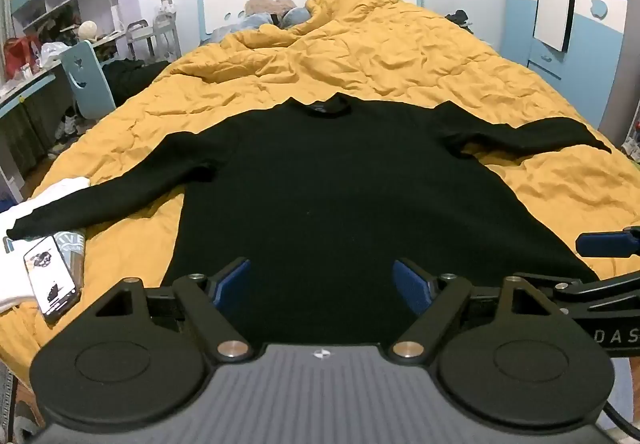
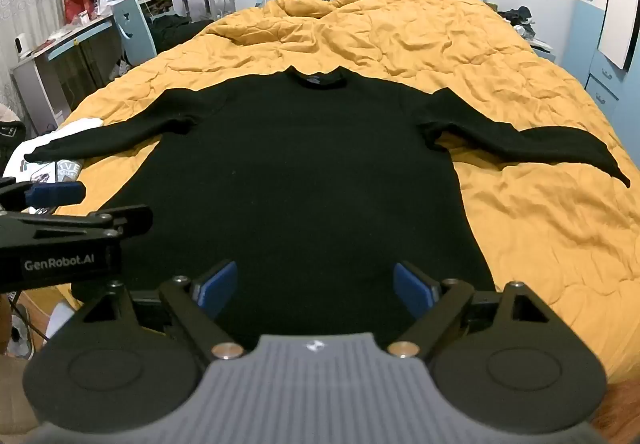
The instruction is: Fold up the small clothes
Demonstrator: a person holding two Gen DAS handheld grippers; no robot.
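Observation:
A black long-sleeved sweater (image 1: 320, 184) (image 2: 312, 172) lies flat on the yellow quilt (image 1: 360, 56) (image 2: 520, 224), collar away from me, both sleeves spread out to the sides. My left gripper (image 1: 322, 284) hovers over the hem, open, with nothing between its blue pads. My right gripper (image 2: 314, 286) is also open above the hem, a little to the right of the left one. One right finger (image 1: 608, 242) shows at the edge of the left wrist view. In the right wrist view the left gripper's fingers (image 2: 56, 192) show at the left edge.
A phone (image 1: 50, 276) and white cloth (image 1: 36, 204) lie on the bed's left edge, under the end of the left sleeve. A desk and blue chair (image 1: 86, 76) stand left of the bed. A blue wardrobe (image 1: 568, 24) stands at the right. Pillows lie by the headboard.

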